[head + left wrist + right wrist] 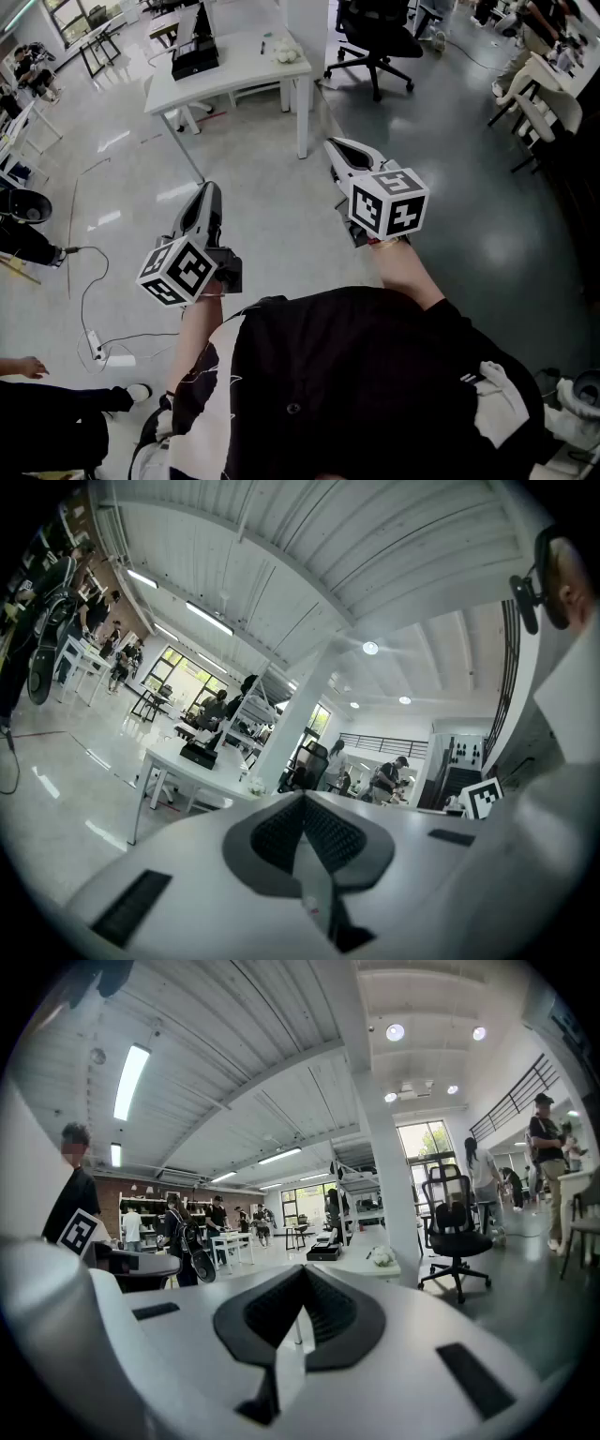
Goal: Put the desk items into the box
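We hold the left gripper (208, 193) and the right gripper (343, 147) closed and empty above the shiny grey floor (272, 220), with a white table (246, 56) ahead.

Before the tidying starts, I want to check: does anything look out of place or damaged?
Nothing looks spilled or broken. Only a power strip with its cable lies loose on the floor, at the left. The left gripper and right gripper hold nothing, jaws together.

Black office chair (375, 42) near a white table (246, 58) (both well ahead) on glossy grey floor (281, 220)
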A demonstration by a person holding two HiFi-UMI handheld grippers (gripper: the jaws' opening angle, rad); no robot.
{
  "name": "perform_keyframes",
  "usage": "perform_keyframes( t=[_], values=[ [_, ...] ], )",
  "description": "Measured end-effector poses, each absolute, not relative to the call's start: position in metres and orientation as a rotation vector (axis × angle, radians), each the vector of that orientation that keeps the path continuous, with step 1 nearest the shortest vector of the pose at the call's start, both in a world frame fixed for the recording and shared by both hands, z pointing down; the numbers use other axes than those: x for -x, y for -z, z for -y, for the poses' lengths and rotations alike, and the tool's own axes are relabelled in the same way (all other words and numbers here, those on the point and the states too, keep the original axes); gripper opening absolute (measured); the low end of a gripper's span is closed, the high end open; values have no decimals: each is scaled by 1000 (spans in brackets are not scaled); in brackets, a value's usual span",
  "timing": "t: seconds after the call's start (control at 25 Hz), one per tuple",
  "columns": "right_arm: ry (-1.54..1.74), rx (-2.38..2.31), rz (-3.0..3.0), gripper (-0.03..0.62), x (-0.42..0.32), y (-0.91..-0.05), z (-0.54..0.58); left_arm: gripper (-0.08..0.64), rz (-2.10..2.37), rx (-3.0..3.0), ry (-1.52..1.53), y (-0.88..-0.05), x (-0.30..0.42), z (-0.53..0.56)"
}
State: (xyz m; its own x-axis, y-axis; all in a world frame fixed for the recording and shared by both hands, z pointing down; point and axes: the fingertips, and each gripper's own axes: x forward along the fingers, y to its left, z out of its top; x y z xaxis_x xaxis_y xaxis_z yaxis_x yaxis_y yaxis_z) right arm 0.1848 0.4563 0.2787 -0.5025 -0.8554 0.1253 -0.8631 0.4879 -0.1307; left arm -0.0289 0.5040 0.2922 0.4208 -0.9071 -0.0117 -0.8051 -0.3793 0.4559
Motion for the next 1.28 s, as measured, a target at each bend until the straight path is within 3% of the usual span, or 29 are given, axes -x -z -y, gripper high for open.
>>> perform_keyframes(
  t=[1.28],
  values=[
    [-332, -1563, 2620, 6, -104, -324, -410, 11, 1473, -2330, 189, -336, 105, -455]
  ],
)
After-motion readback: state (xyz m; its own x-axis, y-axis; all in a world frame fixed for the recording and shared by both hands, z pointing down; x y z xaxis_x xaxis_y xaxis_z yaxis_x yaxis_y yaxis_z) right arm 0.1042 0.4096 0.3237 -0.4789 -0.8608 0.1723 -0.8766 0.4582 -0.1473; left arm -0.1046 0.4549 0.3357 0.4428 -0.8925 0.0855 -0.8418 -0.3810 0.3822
